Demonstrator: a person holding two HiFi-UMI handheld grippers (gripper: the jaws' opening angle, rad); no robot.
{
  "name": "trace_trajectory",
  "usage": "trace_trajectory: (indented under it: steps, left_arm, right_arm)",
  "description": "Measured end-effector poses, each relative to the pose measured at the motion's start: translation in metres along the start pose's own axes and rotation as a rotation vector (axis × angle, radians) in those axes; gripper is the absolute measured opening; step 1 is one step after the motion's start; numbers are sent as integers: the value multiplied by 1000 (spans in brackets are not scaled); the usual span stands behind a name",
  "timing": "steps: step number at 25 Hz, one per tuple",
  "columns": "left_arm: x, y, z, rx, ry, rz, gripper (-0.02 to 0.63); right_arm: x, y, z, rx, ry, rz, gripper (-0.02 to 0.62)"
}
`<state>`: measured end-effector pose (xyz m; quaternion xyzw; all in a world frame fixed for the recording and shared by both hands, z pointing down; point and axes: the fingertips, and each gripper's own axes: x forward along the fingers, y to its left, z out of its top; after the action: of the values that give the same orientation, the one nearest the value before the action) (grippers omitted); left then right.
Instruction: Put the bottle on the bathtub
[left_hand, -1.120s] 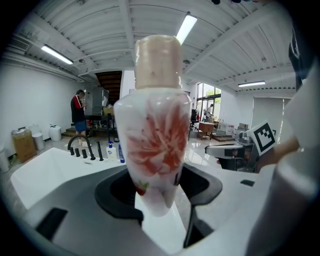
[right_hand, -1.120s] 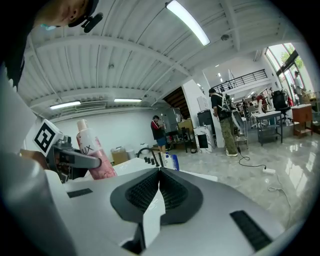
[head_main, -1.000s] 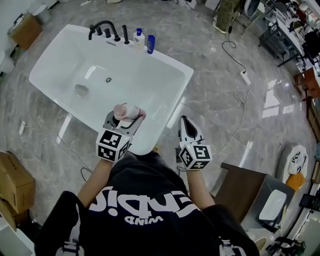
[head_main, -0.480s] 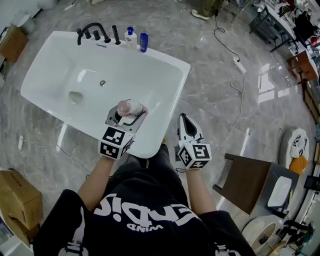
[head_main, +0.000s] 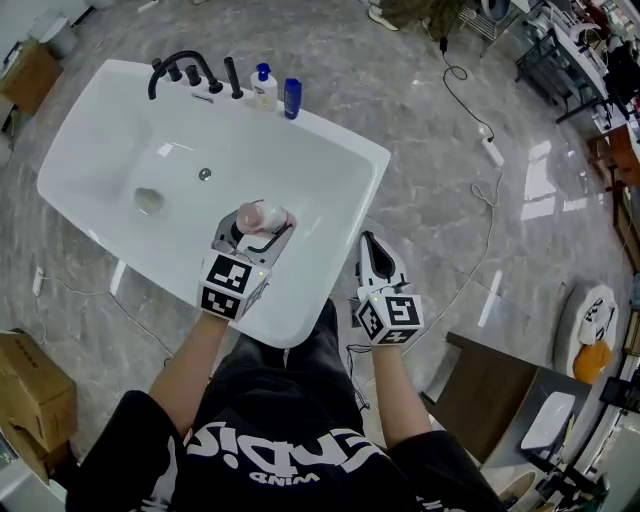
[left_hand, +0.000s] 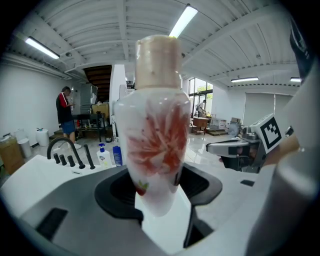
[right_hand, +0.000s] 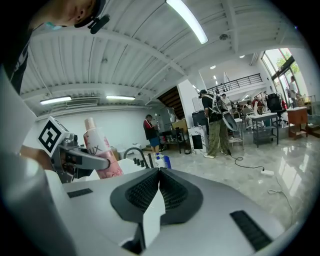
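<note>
A white bottle with a pink flower print and a beige cap (head_main: 258, 217) (left_hand: 156, 135) stands upright in my left gripper (head_main: 262, 229), whose jaws are shut on it. It hangs over the near end of the white bathtub (head_main: 340, 135), above the basin. From the right gripper view the same bottle (right_hand: 100, 154) shows at the left, held in the left gripper (right_hand: 75, 159). My right gripper (head_main: 370, 252) is just right of the tub's near corner, over the floor. Its jaws are shut with nothing between them.
A black faucet set (head_main: 188, 68), a white pump bottle (head_main: 264, 85) and a blue bottle (head_main: 291, 97) line the tub's far rim. A cable and power strip (head_main: 491, 150) lie on the marble floor to the right. A cardboard box (head_main: 30, 385) sits at the left. People stand in the background.
The view has shifted a little, so the tub sits slightly lower and further right in the frame. Both grippers keep their places relative to the body, the left still holding the bottle.
</note>
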<state>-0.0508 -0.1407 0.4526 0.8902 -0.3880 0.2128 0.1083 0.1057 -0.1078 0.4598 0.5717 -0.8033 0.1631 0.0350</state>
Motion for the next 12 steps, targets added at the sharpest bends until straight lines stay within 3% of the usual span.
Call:
trace_trajectory:
  steps: [12]
  left_arm:
    - [101, 48, 5, -30, 2, 28, 249]
  right_arm:
    - [98, -56, -12, -11, 32, 26, 23]
